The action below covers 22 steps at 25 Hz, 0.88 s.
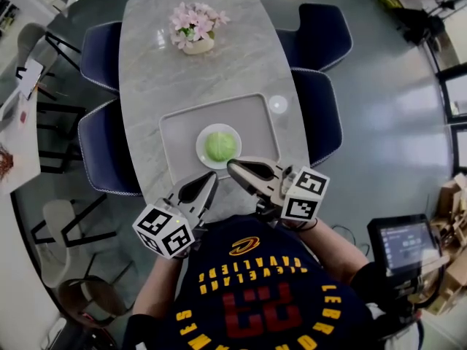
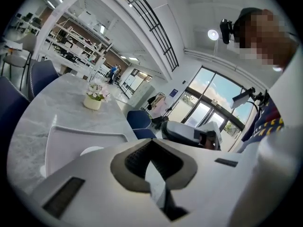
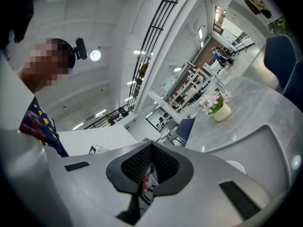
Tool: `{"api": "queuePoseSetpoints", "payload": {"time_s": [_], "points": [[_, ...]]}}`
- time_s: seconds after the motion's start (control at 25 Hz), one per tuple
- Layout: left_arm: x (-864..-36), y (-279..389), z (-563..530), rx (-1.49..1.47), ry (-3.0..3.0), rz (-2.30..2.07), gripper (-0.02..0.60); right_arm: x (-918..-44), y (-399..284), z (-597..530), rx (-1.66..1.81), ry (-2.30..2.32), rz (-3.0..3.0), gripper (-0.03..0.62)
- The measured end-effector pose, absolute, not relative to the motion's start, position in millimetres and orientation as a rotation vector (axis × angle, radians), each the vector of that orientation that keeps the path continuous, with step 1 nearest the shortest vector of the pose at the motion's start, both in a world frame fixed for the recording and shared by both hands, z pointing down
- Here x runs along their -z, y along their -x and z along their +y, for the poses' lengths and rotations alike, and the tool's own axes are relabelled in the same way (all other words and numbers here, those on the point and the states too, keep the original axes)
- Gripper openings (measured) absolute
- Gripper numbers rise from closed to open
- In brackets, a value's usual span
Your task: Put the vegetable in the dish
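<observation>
One vegetable in one dish, left claw and right claw closed

The right tongs filled the lower half of the view. Their jaws were closed together, with the dark ribbed pads meeting along a thin seam. Toward three o'clock lay the marbled counter, carrying a grey tray. The rim of a white dish peeped over the jaw at four o'clock. A pot of pink flowers stood on the counter at two o'clock, with a blue chair farther out. The person's jersey showed at nine o'clock.
</observation>
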State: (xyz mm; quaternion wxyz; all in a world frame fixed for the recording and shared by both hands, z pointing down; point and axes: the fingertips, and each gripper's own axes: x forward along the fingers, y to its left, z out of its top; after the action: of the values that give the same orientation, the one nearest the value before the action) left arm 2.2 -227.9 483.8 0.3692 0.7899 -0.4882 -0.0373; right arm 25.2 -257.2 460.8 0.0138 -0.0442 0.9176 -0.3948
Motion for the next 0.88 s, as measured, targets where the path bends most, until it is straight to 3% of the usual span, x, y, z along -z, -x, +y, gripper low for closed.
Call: {"api": "queuePoseSetpoints", "payload": {"time_s": [0.88], "points": [[-448, -17, -229, 0.182, -2.173, -1.190, 0.000, -431, -23, -249, 1.110, -0.010, 2.857, 0.005]]}}
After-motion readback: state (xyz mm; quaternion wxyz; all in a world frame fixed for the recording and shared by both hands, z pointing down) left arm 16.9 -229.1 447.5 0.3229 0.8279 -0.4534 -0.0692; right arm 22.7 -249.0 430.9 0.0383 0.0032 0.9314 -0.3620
